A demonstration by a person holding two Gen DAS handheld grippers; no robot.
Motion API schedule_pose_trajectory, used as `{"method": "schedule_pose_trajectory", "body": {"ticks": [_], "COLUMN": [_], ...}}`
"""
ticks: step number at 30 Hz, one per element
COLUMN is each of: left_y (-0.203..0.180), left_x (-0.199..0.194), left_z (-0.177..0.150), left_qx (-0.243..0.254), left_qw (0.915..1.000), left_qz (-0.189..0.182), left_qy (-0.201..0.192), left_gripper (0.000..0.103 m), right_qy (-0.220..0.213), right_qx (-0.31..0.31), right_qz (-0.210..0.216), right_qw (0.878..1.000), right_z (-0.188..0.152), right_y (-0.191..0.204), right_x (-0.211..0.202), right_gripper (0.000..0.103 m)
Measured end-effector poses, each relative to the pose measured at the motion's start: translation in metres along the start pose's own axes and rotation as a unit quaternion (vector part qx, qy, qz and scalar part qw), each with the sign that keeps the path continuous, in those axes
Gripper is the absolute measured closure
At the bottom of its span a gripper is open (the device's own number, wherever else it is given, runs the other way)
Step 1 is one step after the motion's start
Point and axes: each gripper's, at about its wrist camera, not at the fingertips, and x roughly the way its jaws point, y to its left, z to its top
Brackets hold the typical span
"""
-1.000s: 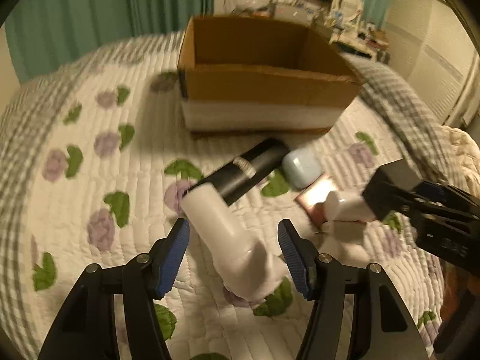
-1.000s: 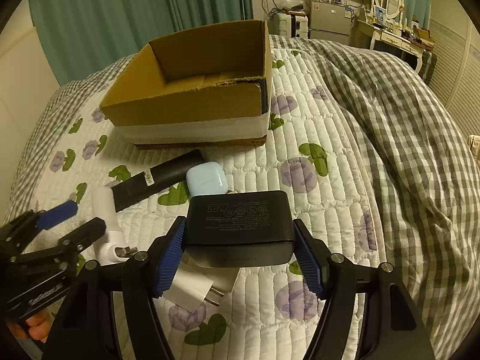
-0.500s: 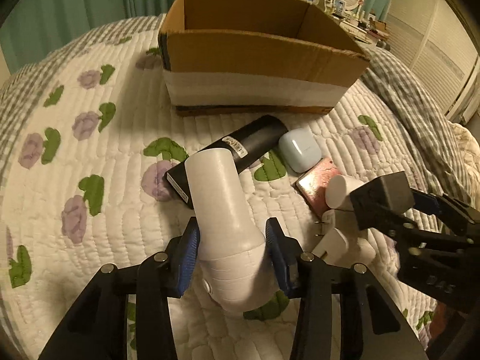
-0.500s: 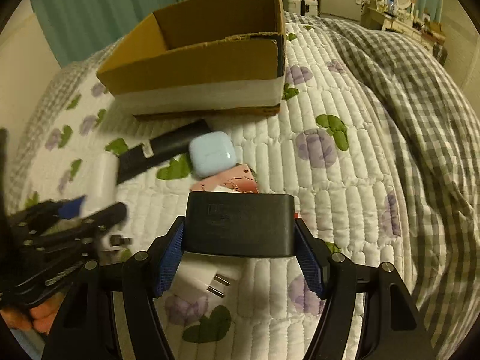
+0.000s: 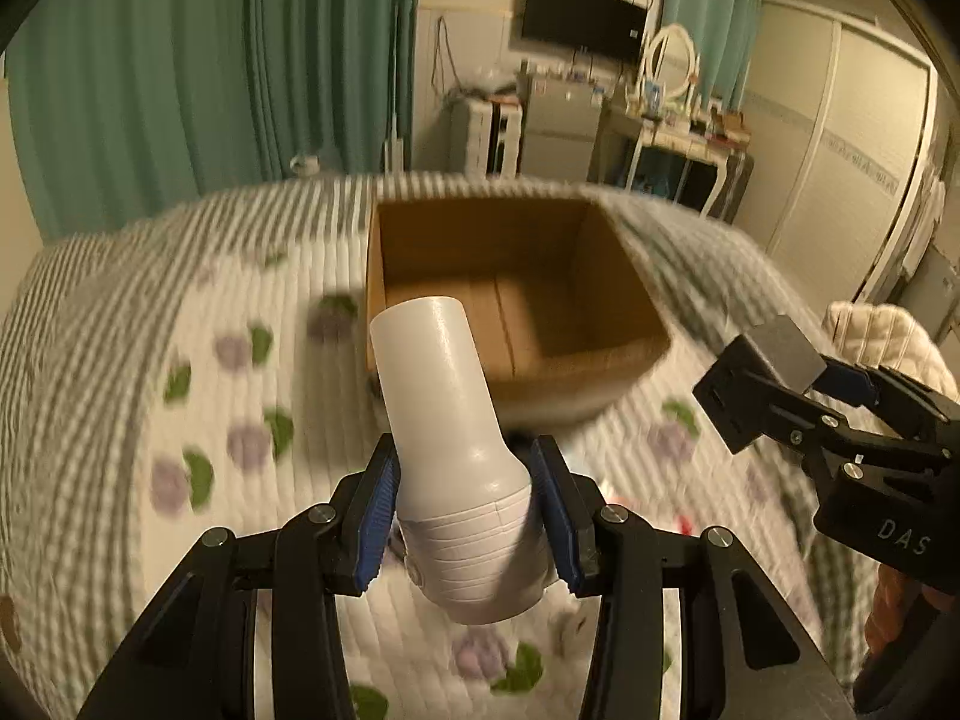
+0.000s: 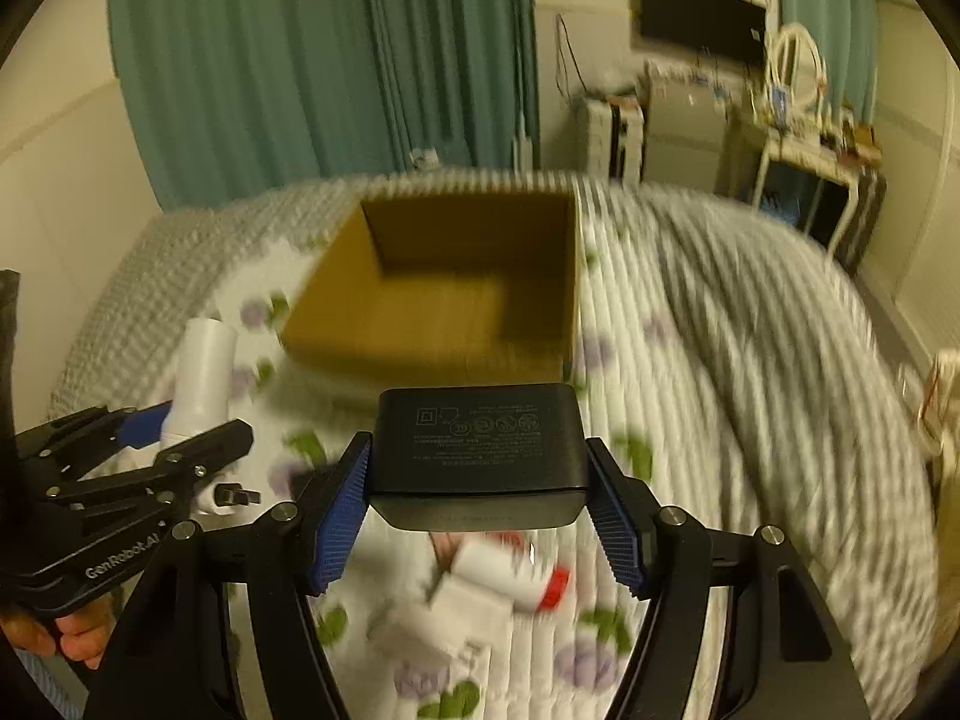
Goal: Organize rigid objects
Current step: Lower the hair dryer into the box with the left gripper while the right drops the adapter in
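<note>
My left gripper (image 5: 468,516) is shut on a white plastic device with a long round neck (image 5: 450,438) and holds it up above the bed, its neck pointing at the open cardboard box (image 5: 630,354). My right gripper (image 6: 480,504) is shut on a black power adapter (image 6: 480,450), also lifted, just in front of the box (image 6: 420,348). Each gripper shows in the other's view, the right one (image 5: 774,372) at the right, the left one (image 6: 180,438) at the left. The box looks empty inside.
Below the right gripper white plugs (image 6: 462,606) and a white item with a red end (image 6: 540,582) lie on the flowered quilt (image 6: 690,420). A grey checked blanket (image 6: 780,360) covers the bed's right side. Green curtains and a dresser stand behind.
Both grippers have risen from the quilt with their objects and moved toward the box. The view is now blurred by motion. The left gripper closed on the white device within the last second.
</note>
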Motion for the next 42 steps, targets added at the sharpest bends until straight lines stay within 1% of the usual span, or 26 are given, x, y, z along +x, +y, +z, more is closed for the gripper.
{"method": "schedule_pose_trajectory", "body": {"ticks": [4,6,7,9,11,14,16,21,25,26,27,32,38,39,40,41,42], "left_y": [-0.001,0.001,0.003,0.004,0.005,0.006,0.008,0.012,0.014,0.015,0.015,0.022,0.032,0.034,0.037,0.039,0.039], "left_x": [0.002,0.010,0.020,0.036,0.062,0.098,0.120,0.152,0.150,0.148,0.145,0.117,0.085,0.079,0.075,0.070,0.064], "left_z": [0.045,0.059,0.070,0.079,0.087,0.086,0.083,0.072,0.072,0.074,0.076,0.077,0.067,0.064,0.063,0.060,0.057], "left_qx": [0.010,0.010,0.010,0.012,0.012,0.016,0.017,0.018,0.017,0.015,0.013,-0.002,-0.001,-0.003,-0.003,-0.001,0.001], "left_qw": [0.9997,0.9997,0.9998,0.9998,0.9999,0.9995,0.9989,0.9984,0.9989,0.9990,0.9991,0.9998,0.9998,0.9997,0.9996,0.9995,0.9992], "left_qz": [0.001,0.002,0.006,0.011,0.008,0.005,0.007,0.000,-0.014,-0.014,-0.013,-0.009,0.019,0.022,0.024,0.029,0.036], "left_qy": [-0.021,-0.022,-0.019,-0.012,0.004,0.028,0.042,0.054,0.042,0.040,0.038,0.018,-0.011,-0.013,-0.015,-0.016,-0.015], "left_gripper": [0.058,0.058,0.058,0.058,0.058,0.058,0.058,0.058,0.052,0.046,0.044,0.044,0.044,0.044,0.043,0.042,0.041], "right_qy": [-0.036,-0.048,-0.052,-0.058,-0.057,-0.047,-0.036,-0.014,-0.010,-0.011,-0.013,-0.017,-0.010,-0.011,-0.020,-0.032,-0.038], "right_qx": [-0.015,-0.012,-0.011,-0.012,-0.015,-0.017,-0.019,-0.015,-0.014,-0.011,-0.009,-0.010,-0.009,-0.005,-0.002,0.003,0.006], "right_qz": [0.007,0.017,0.020,0.019,0.016,0.014,0.012,0.017,0.022,0.025,0.027,0.028,0.028,0.025,0.020,0.016,0.017], "right_qw": [0.999,0.999,0.998,0.998,0.998,0.999,0.999,1.000,1.000,1.000,1.000,0.999,1.000,1.000,1.000,0.999,0.999], "right_z": [0.047,0.070,0.078,0.094,0.105,0.111,0.108,0.099,0.095,0.094,0.095,0.097,0.088,0.087,0.086,0.087,0.088], "right_y": [0.000,-0.003,-0.004,-0.007,-0.010,-0.016,-0.022,-0.033,-0.038,-0.039,-0.040,-0.032,-0.020,-0.020,-0.019,-0.020,-0.020], "right_x": [-0.011,-0.008,-0.006,0.004,0.021,0.047,0.068,0.110,0.125,0.126,0.126,0.121,0.131,0.132,0.129,0.121,0.115], "right_gripper": [0.036,0.036,0.036,0.036,0.036,0.036,0.036,0.036,0.036,0.036,0.036,0.036,0.035,0.034,0.025,0.019,0.019]}}
